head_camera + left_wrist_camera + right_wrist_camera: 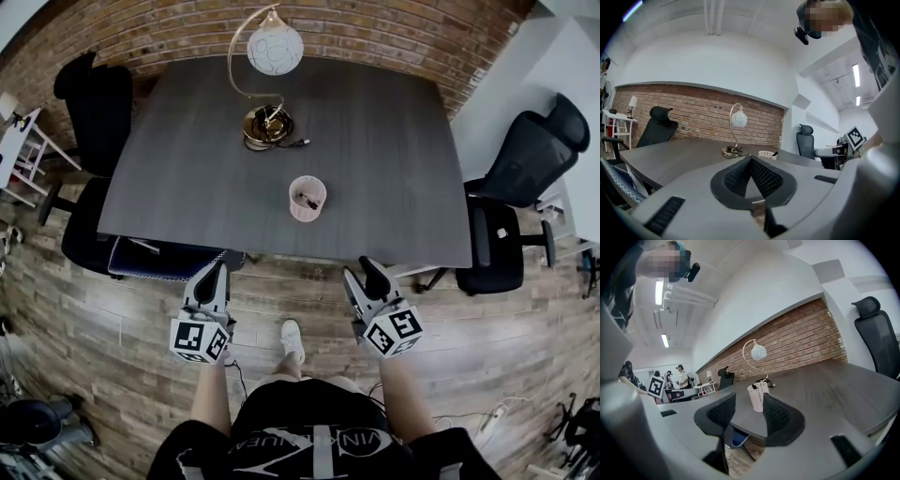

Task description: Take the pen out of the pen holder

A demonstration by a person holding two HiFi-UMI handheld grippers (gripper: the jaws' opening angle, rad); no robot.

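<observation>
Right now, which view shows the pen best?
The head view: it looks down into the pen holder, so the pen shows inside. Both gripper views see the holder sideways, with only a dark tip at its rim.

**Pen holder stands by the table's front edge**

The pen holder (306, 212) stands on the table (394, 159), near its front edge and about midway along it, with the pen (309, 198) inside. Behind it, toward the brick wall (375, 28), a lamp (275, 49) stands on the same table. 1 chair (98, 112) sits at the table's left end and a second chair (530, 155) at its right. The left gripper (217, 270) and right gripper (362, 274) hang side by side over the floor (122, 328), just before the front edge.
</observation>
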